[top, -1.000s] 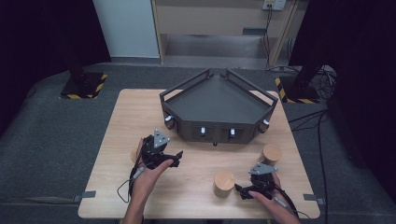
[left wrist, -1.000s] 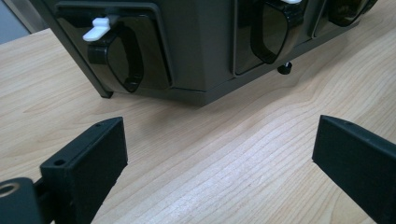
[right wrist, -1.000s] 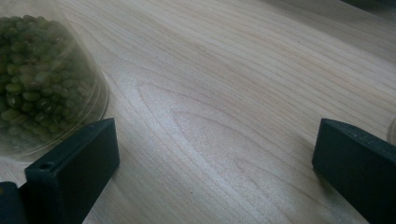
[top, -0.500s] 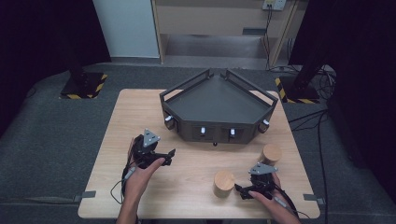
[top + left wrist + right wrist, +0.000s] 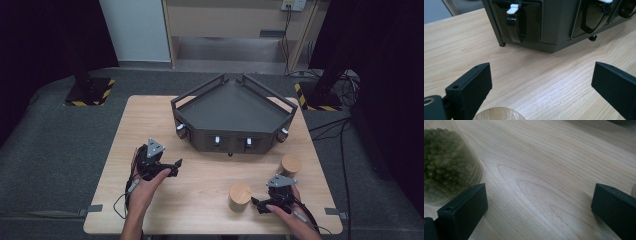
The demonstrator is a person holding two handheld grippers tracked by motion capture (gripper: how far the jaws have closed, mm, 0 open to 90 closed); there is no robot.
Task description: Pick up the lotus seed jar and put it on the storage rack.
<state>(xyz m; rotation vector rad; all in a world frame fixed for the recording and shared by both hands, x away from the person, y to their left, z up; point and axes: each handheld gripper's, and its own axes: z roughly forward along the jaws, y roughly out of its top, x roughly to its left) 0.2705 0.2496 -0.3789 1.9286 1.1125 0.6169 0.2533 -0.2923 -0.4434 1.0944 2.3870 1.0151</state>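
A dark grey angular tray unit point(image 5: 231, 107) stands at the back middle of the wooden table point(image 5: 200, 190). Its front carries black levers point(image 5: 516, 26) with white tabs. My left gripper point(image 5: 175, 168) is left of centre, open, jaws pointing right at the unit's front left corner; in the left gripper view point(image 5: 541, 77) nothing is between them, and a round wooden top point(image 5: 499, 114) peeks in at the bottom edge. My right gripper point(image 5: 256, 204) is open beside a wooden-lidded jar point(image 5: 240, 196). That clear jar of green beans point(image 5: 444, 162) lies just outside its left jaw point(image 5: 539, 197).
A second wooden-lidded jar point(image 5: 290, 165) stands behind the right gripper, near the unit's right front. Cables trail from both grippers toward the table's front edge. Dark floor and stands with striped bases point(image 5: 90, 92) surround the table.
My left gripper has slid a little to the left, away from the tray unit's front. The right gripper and both jars have stayed put.
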